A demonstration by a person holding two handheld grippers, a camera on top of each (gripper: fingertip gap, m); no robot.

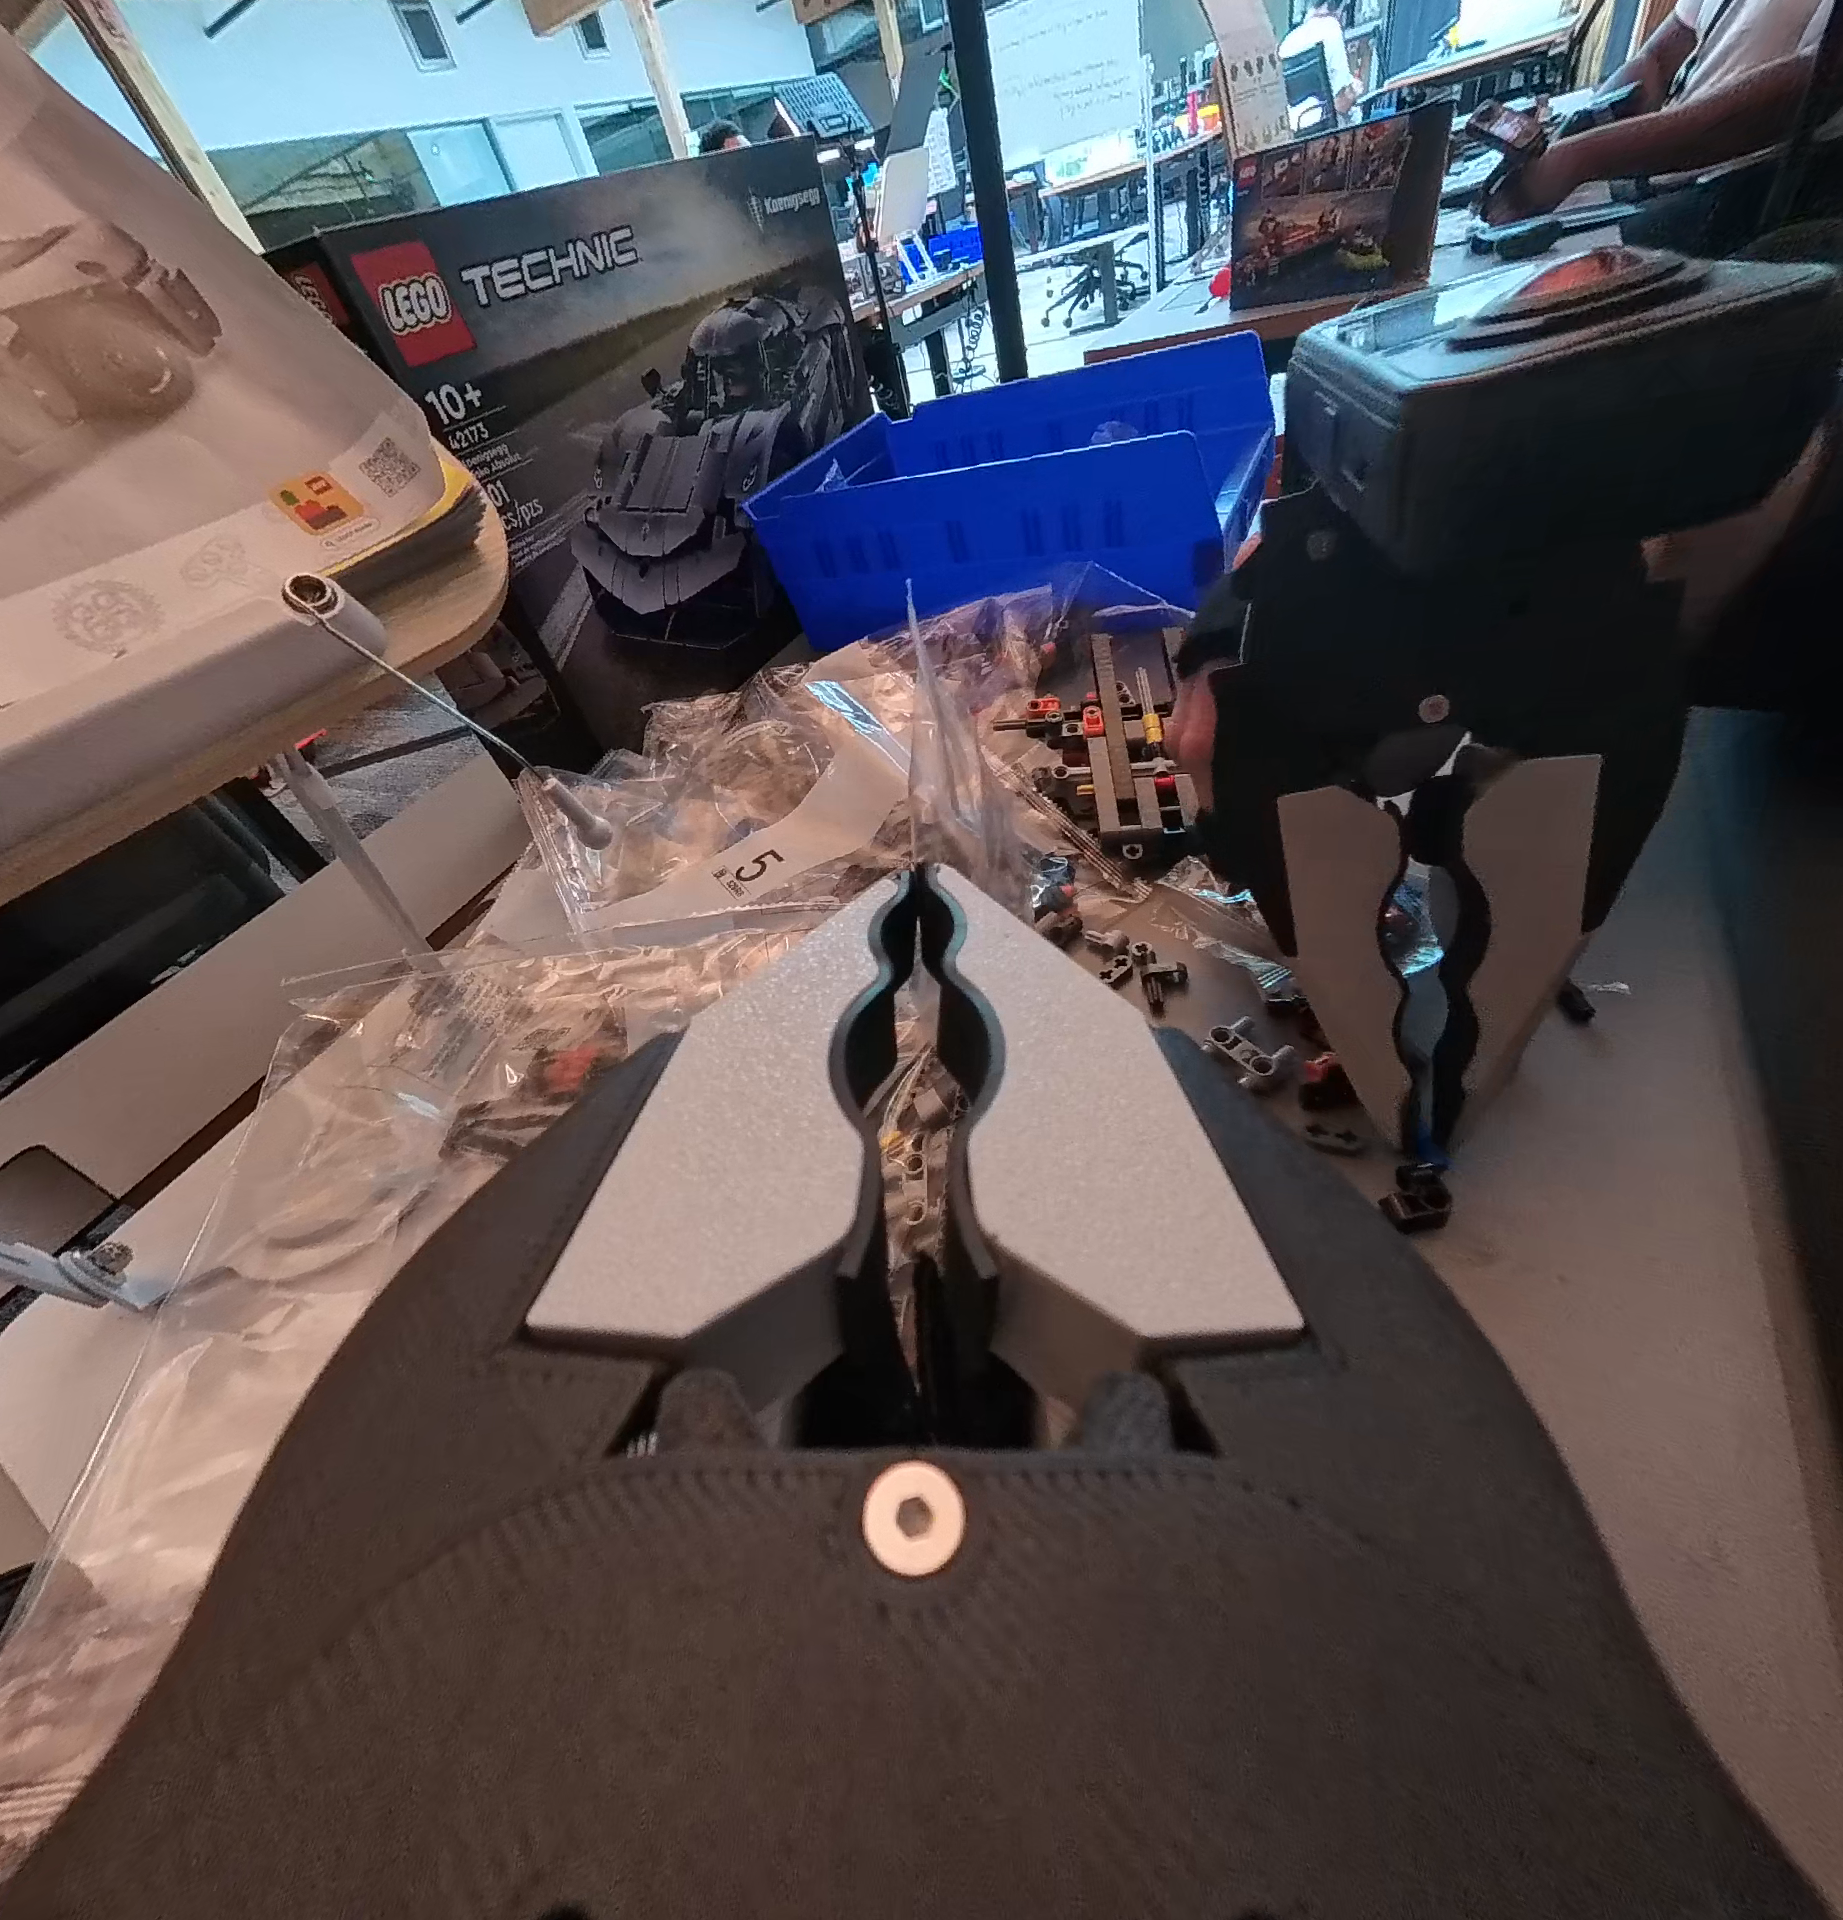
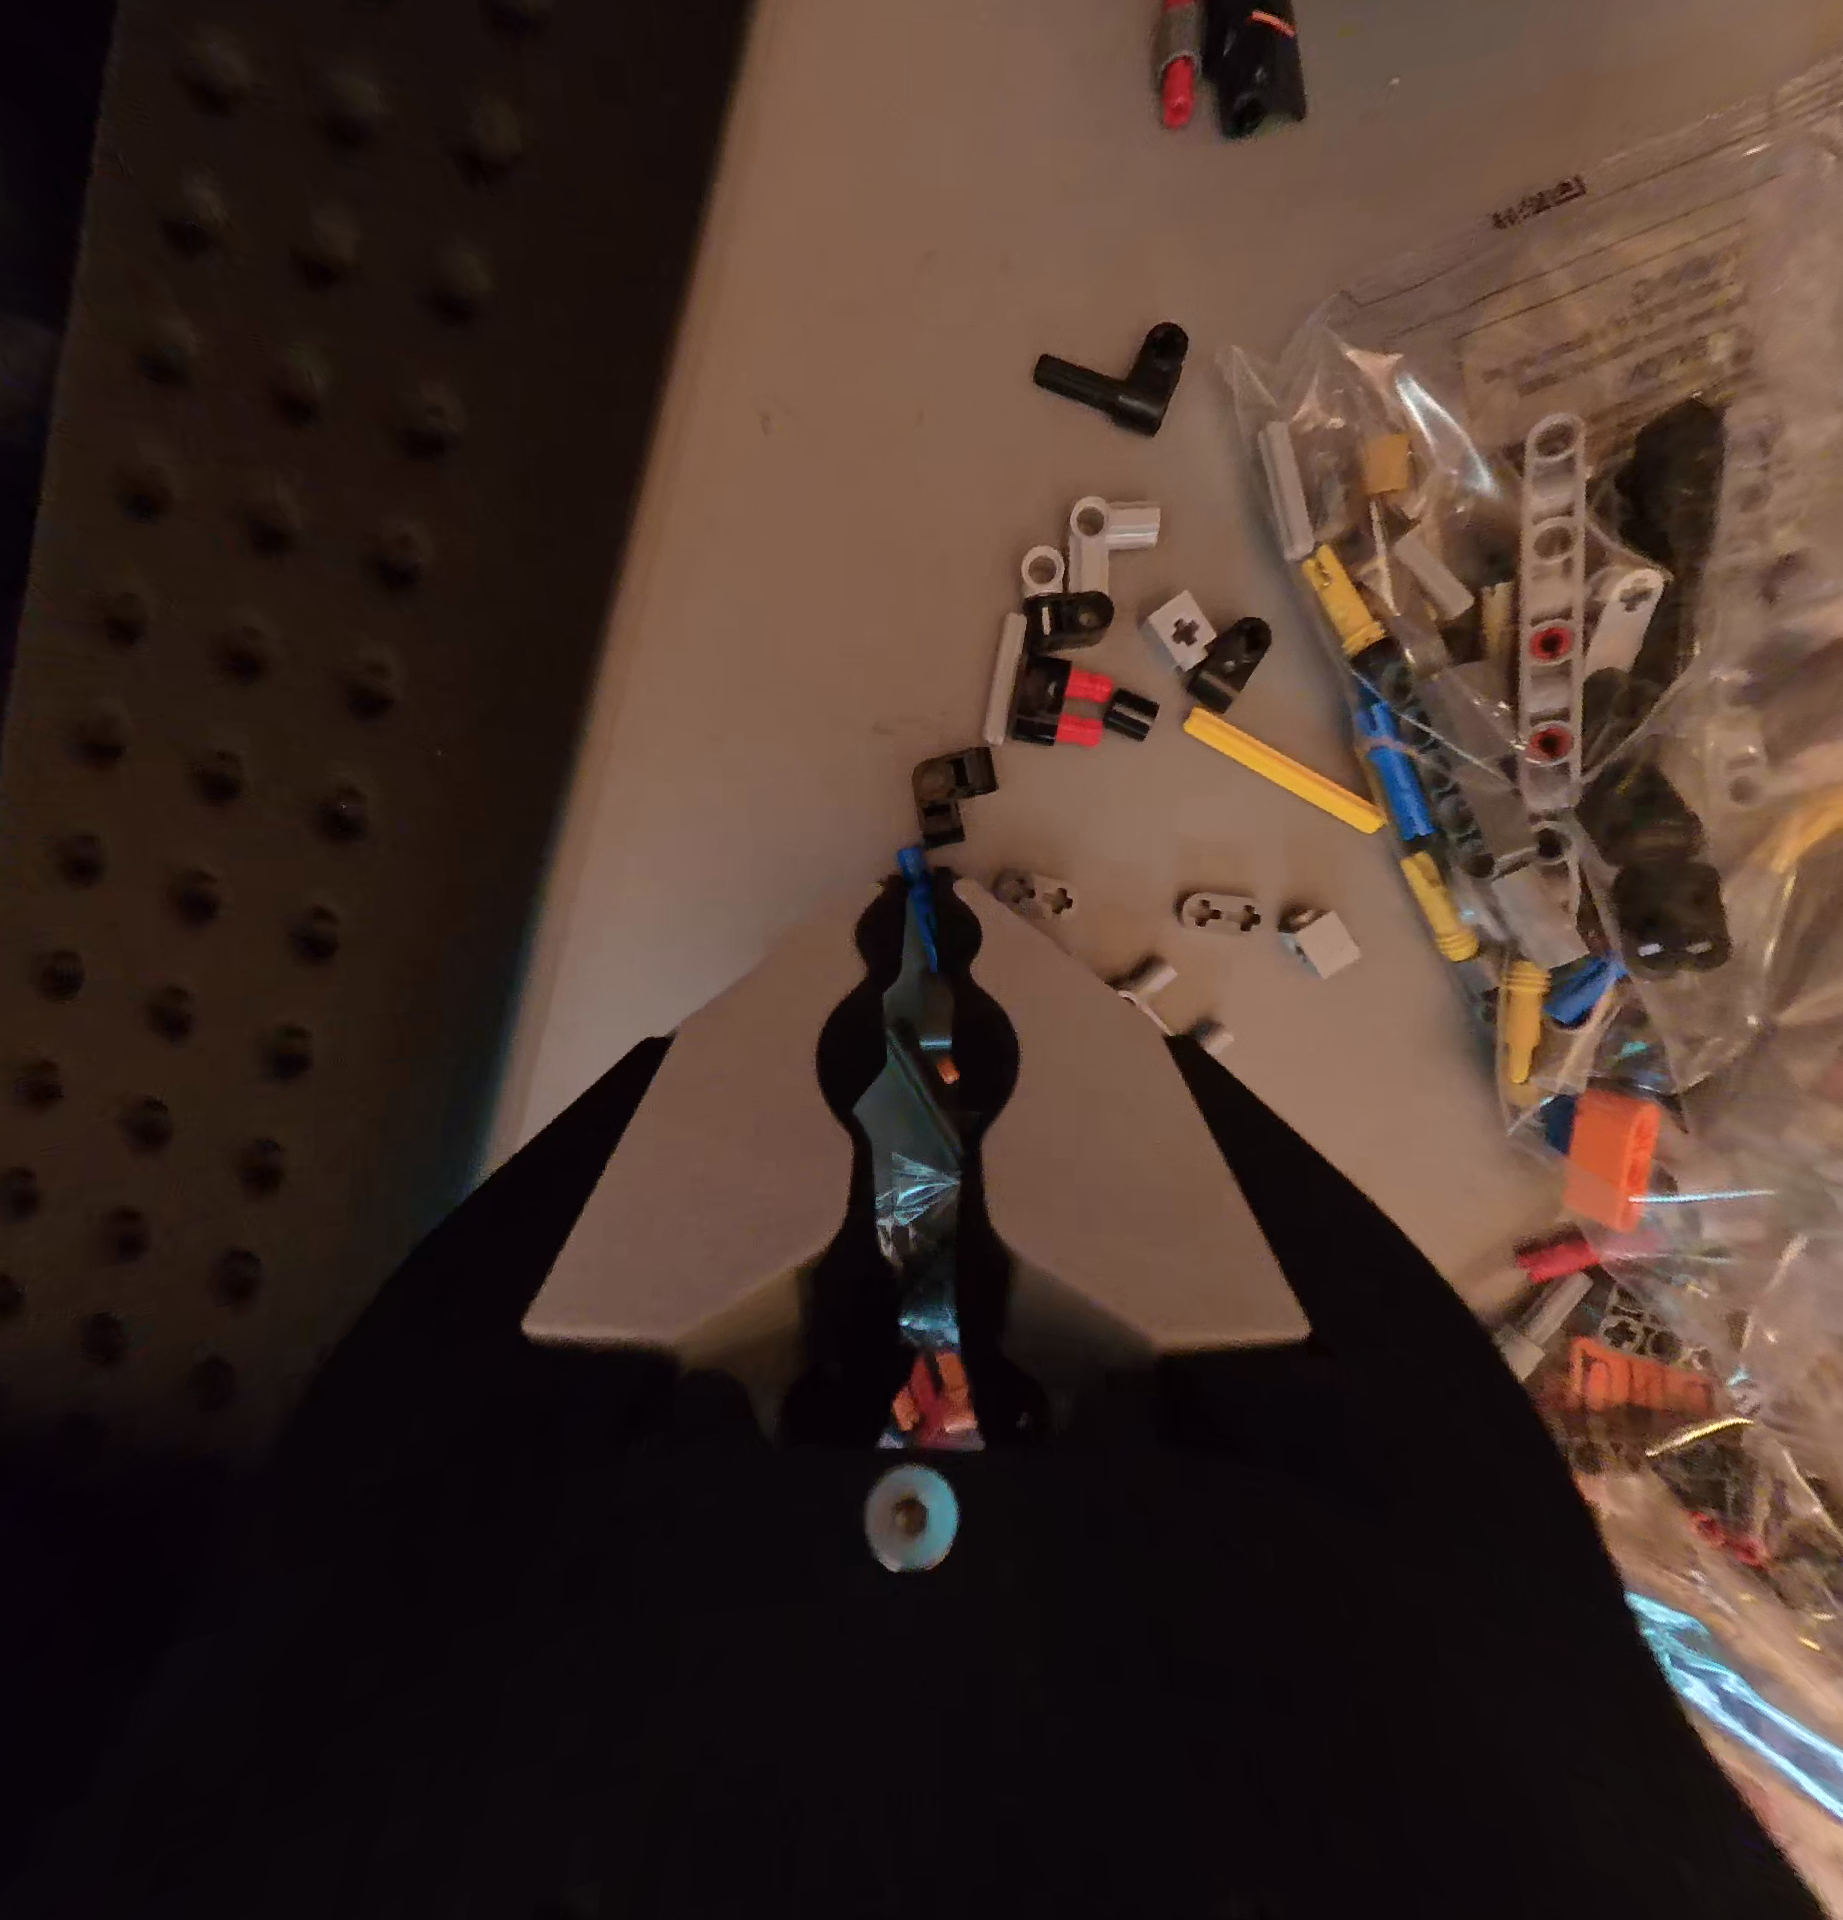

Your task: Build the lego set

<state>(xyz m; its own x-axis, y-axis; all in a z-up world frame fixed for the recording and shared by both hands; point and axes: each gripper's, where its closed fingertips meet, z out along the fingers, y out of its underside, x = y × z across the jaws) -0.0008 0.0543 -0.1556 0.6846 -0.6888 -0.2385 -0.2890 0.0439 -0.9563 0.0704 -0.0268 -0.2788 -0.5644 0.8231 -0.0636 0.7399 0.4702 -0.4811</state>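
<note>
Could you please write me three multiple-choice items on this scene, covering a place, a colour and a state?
1. Where does the yellow axle lie?
A. In a blue bin
B. On the table
C. In the left gripper

2. What colour is the pin in the right gripper?
A. Red
B. Yellow
C. Blue

3. What state is the left gripper in?
A. Wide open
B. Shut on a clear bag
C. Shut on an axle

Answers:
1 B: the axle lies flat on the table among loose parts.
2 C: a blue pin sticks out from the right gripper's closed tips.
3 B: the fingertips meet and pinch the bag's edge, which stands up from them.
</note>
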